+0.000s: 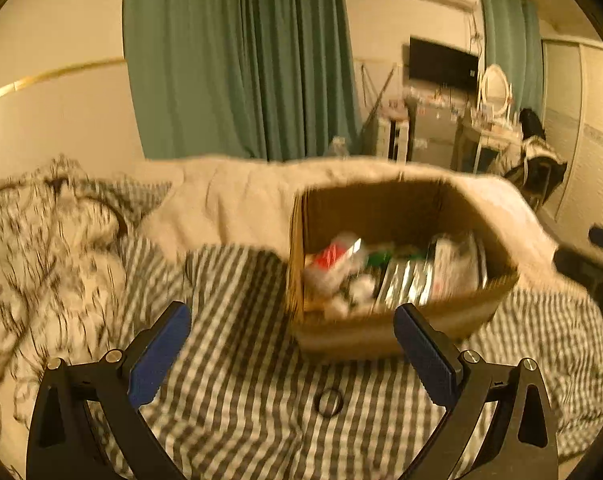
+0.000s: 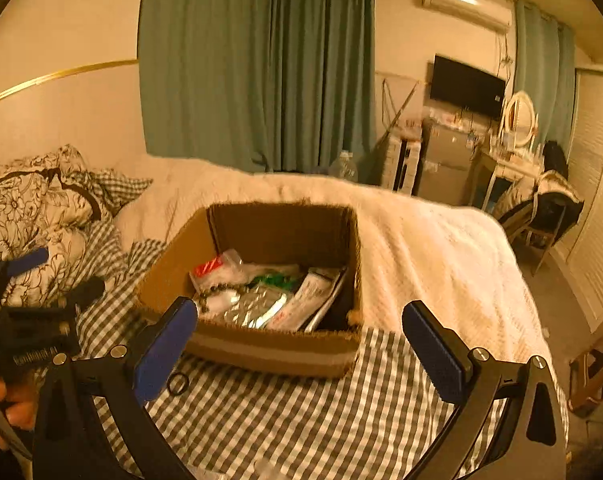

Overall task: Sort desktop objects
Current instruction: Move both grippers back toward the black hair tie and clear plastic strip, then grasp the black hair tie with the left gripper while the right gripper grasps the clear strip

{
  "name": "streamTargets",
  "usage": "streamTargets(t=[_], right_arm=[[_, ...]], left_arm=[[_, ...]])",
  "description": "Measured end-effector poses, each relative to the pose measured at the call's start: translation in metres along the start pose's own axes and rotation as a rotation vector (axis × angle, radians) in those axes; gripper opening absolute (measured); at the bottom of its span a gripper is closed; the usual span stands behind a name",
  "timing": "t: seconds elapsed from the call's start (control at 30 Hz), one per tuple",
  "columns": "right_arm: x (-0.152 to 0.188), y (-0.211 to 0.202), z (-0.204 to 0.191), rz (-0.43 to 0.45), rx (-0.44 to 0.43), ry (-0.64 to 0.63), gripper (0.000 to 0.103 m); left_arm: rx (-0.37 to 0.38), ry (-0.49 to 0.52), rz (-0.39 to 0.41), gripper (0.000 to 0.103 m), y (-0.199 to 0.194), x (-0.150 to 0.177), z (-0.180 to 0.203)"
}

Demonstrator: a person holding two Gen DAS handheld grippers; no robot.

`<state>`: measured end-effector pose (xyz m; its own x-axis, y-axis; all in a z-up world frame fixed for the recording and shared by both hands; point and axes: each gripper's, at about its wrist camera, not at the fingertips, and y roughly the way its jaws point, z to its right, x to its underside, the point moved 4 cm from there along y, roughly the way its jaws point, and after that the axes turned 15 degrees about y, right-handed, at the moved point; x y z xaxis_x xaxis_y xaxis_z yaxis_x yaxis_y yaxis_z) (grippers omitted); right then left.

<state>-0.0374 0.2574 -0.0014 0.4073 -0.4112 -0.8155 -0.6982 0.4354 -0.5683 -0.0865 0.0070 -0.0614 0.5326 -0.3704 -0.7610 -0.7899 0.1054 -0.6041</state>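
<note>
Both grippers hang over a bed spread with a checked sheet (image 2: pixel 301 420), facing an open cardboard box (image 2: pixel 269 352) that sits on it. The left gripper (image 1: pixel 293 356) has its blue-padded fingers spread wide with nothing between them; the right gripper (image 2: pixel 301 344) is likewise wide apart and empty. In the right wrist view the left gripper appears at the far left edge, with a hand (image 2: pixel 9 404) gripping its handle.

The box holds a jumble: a clear packet with red print (image 2: pixel 217 268), something green (image 2: pixel 277 280), a silver foil pack (image 2: pixel 257 304), a white flat pack (image 2: pixel 313 296) leaning toward the right wall, and what may be a string of dark beads (image 2: pixel 221 292), though the picture is too soft to be sure. The left wrist view is smeared by motion, so the contents there read only as blurs.

A small dark ring (image 1: pixel 329 402) lies flat on the sheet just in front of the box, apart from it, between the left gripper's fingers in that view and beside the right gripper's left finger in the other.

A white blanket (image 2: pixel 441 248) lies behind the box, and a floral quilt (image 2: pixel 29 208) is bunched at the left.
</note>
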Motion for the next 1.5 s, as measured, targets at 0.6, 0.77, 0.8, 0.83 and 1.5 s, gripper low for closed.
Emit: streamTargets(t=[0.6, 0.77, 0.8, 0.83, 1.5], right_arm=[[0.091, 0.066, 0.013, -0.399, 0.067, -0.210, 0.093], [0.114, 0.088, 0.039, -0.520, 0.059, -0.189, 0.089], [0.121, 0.093, 0.043, -0.552, 0.054, -0.194, 0.088], [0.129, 0.098, 0.044, -0.583, 0.048, -0.197, 0.084], [0.216, 0.138, 0.034, -0.871, 0.043, -0.339, 0.074]], left_arm=[[0.088, 0.071, -0.167, 0.103, 0.056, 0.045, 0.027], [0.088, 0.074, -0.235, 0.103, 0.085, 0.065, 0.033], [0.085, 0.080, -0.248, 0.103, 0.091, 0.069, 0.035], [0.080, 0.085, -0.259, 0.101, 0.096, 0.073, 0.038], [0.117, 0.061, -0.441, 0.089, 0.162, 0.125, 0.059]])
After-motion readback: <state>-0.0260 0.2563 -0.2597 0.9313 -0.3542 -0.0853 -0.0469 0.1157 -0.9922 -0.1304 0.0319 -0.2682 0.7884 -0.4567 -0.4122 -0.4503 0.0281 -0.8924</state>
